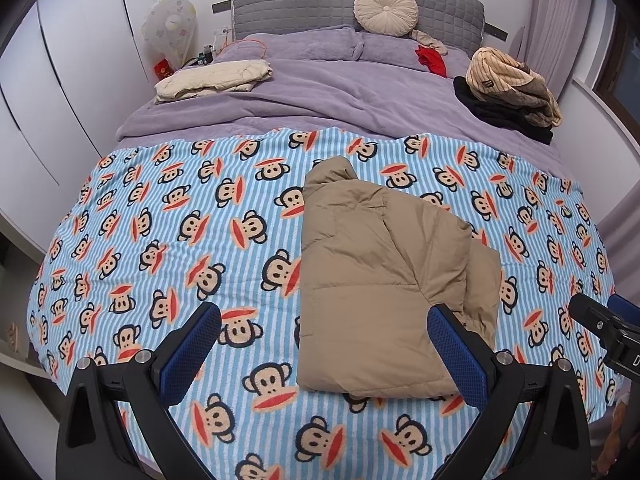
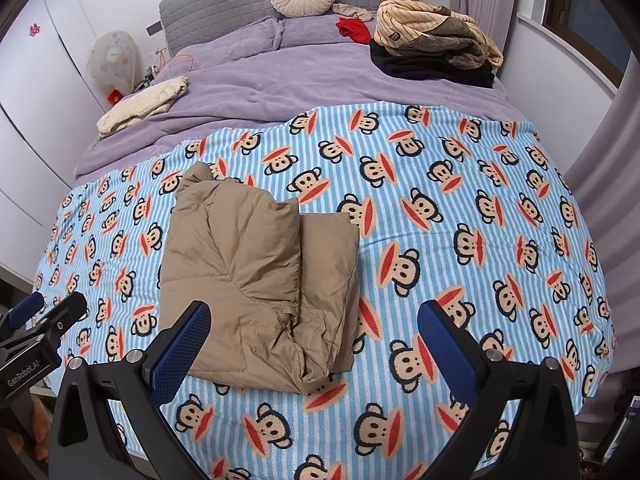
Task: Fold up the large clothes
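Left wrist view puts the left tongs [image 1: 324, 344] nearest, spread wide and holding nothing, hovering over the near edge of the tan padded jacket [image 1: 384, 280]. Right tongs [image 2: 316, 344] are likewise wide apart and empty, just above the jacket's near hem. It lies on the monkey-print blanket [image 1: 160, 240] toward the foot of the bed, already doubled into a narrow slab with a sleeve tucked over. Judging by that, one last fold seems due: grip the near hem at both corners and carry it toward the collar. Farther off sit a cream folded garment [image 1: 212, 80] and a striped pile [image 2: 436, 36].
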Tool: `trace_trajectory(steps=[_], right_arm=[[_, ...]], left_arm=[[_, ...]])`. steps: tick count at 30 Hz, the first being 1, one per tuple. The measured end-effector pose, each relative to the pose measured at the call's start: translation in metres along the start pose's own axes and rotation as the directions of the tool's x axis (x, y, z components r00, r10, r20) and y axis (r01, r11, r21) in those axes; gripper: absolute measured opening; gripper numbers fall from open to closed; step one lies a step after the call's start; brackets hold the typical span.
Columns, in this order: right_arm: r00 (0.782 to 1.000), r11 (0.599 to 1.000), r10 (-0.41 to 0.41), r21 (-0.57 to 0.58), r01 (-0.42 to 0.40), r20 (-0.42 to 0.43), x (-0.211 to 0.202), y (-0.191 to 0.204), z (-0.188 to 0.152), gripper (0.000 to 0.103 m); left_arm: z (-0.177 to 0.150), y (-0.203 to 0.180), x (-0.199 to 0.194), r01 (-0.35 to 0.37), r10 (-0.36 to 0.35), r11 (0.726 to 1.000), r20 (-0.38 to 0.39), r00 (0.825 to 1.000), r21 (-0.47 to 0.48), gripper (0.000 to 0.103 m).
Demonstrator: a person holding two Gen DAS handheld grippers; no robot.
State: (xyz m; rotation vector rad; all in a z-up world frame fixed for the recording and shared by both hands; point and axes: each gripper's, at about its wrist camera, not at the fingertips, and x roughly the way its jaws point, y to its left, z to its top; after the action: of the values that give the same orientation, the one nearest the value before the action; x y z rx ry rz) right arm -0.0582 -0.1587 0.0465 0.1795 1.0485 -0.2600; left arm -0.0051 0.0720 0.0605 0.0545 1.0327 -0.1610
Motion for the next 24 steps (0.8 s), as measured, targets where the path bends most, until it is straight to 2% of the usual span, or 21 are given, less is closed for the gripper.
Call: trace_trajectory(steps=[16, 24], right_arm=[[1.0, 1.0, 0.002, 0.001, -0.002, -0.011, -0.0004, 0.0074, -0.0063, 0.103], [1.0, 1.0, 0.002, 0.004, -0.001, -0.017, 0.0004, 0.0079, -0.0072, 0.103]], left_arm=[[0.0011, 0.0027, 0.0033, -0.003, 0.003, 1.0, -0.01, 1.0, -0.007, 0.103], [0.0013, 0.0008, 0.0021, 0.023, -0.023, 1.0, 0.002, 1.0, -0.008, 0.103]])
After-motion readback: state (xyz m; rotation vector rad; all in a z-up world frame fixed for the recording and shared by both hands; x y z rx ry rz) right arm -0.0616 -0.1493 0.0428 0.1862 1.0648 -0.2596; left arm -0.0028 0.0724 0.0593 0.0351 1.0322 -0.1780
